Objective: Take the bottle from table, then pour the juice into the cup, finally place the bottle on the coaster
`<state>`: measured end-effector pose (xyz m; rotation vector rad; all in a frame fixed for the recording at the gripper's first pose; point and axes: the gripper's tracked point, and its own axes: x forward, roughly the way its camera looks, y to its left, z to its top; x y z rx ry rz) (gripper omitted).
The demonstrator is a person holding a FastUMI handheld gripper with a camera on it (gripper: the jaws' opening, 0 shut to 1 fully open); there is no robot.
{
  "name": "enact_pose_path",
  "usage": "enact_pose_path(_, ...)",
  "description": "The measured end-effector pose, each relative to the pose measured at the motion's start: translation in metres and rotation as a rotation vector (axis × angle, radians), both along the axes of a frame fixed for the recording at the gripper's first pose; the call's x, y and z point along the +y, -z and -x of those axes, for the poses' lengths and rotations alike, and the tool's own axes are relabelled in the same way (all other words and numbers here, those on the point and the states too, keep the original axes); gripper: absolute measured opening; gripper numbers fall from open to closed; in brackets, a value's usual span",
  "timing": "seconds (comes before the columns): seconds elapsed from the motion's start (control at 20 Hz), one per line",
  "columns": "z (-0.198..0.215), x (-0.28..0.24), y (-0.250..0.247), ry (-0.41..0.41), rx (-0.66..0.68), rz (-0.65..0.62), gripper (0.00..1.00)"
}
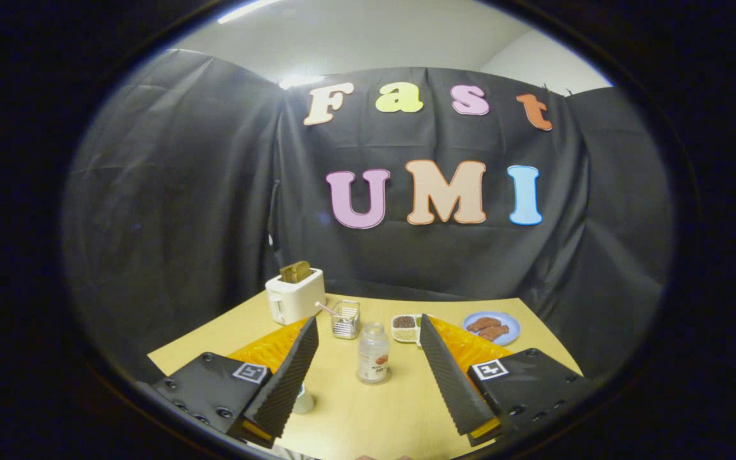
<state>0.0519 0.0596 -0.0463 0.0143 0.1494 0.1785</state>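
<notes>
one cam only, fisheye, riding on the handheld gripper (pixel 368 332), facing fwd along its two spread fingers. sits a bit above the pale yellow wooden table (pixel 368 415), tilted slightly down. near field: small clear glass bottle (pixel 374 352) between the fingers, apart from both. far field: white toaster (pixel 294 295) at table's back edge, black cloth booth wall (pixel 183 191) beyond, ceiling above.
</notes>
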Motion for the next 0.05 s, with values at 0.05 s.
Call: enact_pose_path(0.05, 0.0027, 0.0009, -0.0045, -0.004, -0.006, -0.002, 0.99)
